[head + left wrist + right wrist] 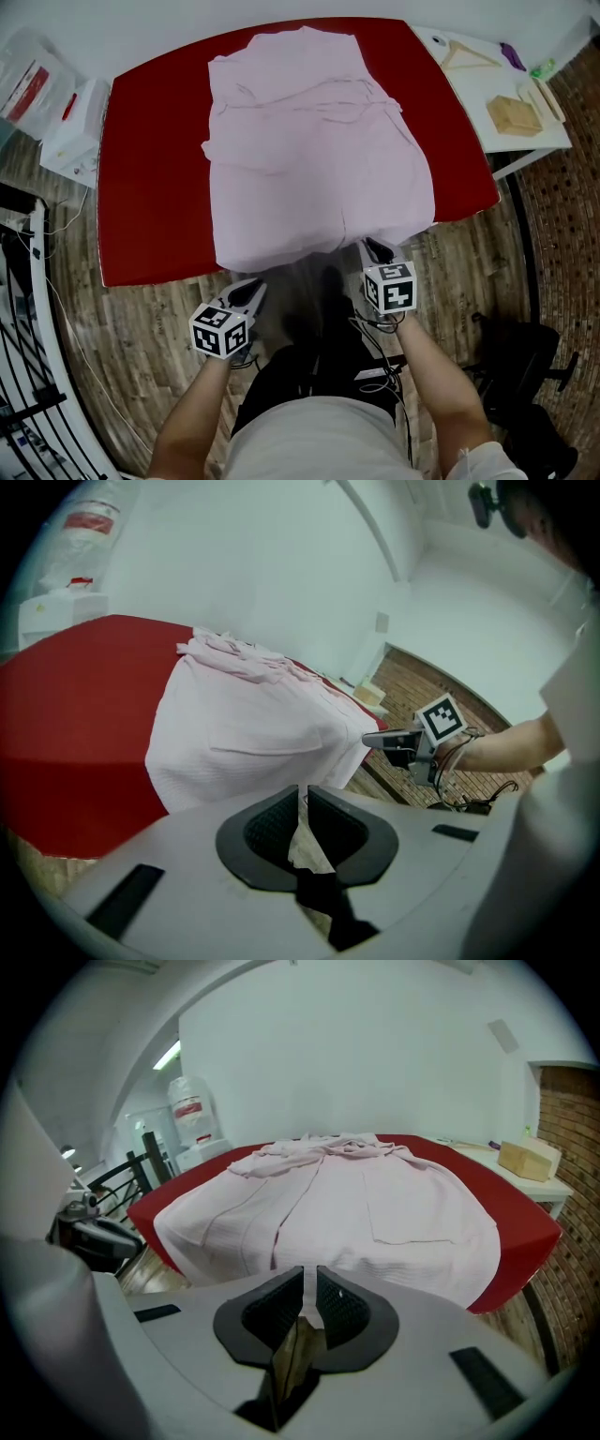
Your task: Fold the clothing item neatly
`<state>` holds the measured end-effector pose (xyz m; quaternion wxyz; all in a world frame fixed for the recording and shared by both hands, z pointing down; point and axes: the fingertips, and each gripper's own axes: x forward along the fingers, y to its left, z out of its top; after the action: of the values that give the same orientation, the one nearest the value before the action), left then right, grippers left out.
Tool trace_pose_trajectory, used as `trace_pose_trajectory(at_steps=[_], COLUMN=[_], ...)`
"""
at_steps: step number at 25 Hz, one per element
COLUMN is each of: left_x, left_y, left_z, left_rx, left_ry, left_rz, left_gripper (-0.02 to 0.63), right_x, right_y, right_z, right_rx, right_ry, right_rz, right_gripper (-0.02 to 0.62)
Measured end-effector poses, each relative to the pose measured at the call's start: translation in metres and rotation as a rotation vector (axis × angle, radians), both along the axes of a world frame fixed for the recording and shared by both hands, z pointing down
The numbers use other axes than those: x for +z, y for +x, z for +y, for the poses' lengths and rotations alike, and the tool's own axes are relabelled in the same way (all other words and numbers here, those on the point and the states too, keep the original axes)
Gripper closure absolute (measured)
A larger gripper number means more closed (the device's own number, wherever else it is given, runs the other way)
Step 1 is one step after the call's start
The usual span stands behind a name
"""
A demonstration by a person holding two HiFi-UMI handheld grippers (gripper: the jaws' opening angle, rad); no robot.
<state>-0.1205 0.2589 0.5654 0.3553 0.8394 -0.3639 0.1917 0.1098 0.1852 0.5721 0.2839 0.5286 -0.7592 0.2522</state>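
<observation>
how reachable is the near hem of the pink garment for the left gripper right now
Probably yes. The left gripper sits just short of the pink garment, whose near hem overhangs the red table, with nothing between them. Its jaws are together and empty, so they must open first.

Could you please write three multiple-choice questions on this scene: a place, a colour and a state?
1. Where does the wooden hanger lie?
A. on the white side table
B. on the floor
C. on a chair

2. What colour is the table under the garment?
A. blue
B. red
C. green

3. How do the right gripper's jaws stand?
A. wide apart
B. shut on the garment's near hem
C. shut on the hanger

Answers:
1 A: the head view shows it there.
2 B: red shows all round the garment.
3 B: pink fabric sits between its closed pads.
</observation>
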Motion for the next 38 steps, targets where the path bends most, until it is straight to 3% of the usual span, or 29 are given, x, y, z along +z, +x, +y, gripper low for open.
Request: trace_pose_trajectory(at_steps=[5, 11, 16, 22, 29, 33, 38], left_x=[0.014, 0.025, 0.047, 0.079, 0.117, 0.135, 0.148], left_y=[-0.015, -0.02, -0.021, -0.027, -0.035, -0.048, -0.071], left_z=[0.009, 0.013, 0.014, 0.012, 0.017, 0.006, 0.001], left_rx=[-0.052, -0.125, -0.222, -0.329, -0.316, -0.278, -0.228], left_ry=[0.001, 0.012, -0.012, -0.001, 0.017, 0.07, 0.069], left_rz=[0.035, 0.055, 0.004, -0.023, -0.039, -0.089, -0.146], left_gripper=[0.595, 0.598, 0.6, 0.591, 0.435, 0.302, 0.24], right_x=[0.008, 0.035, 0.062, 0.084, 0.118, 0.134, 0.149], right_y=[0.041, 0.087, 0.113, 0.141, 0.166, 0.178, 0.181], right_z=[0.016, 0.028, 0.03, 0.02, 0.019, 0.007, -0.012], right_rx=[-0.047, -0.045, -0.195, -0.272, -0.391, -0.435, -0.475], right_ry=[-0.003, -0.11, -0.14, -0.133, -0.097, -0.078, -0.074], right_rz=[-0.059, -0.149, -0.062, -0.209, -0.152, -0.087, -0.065], right_gripper=[0.571, 0.572, 0.574, 0.561, 0.363, 0.323, 0.293])
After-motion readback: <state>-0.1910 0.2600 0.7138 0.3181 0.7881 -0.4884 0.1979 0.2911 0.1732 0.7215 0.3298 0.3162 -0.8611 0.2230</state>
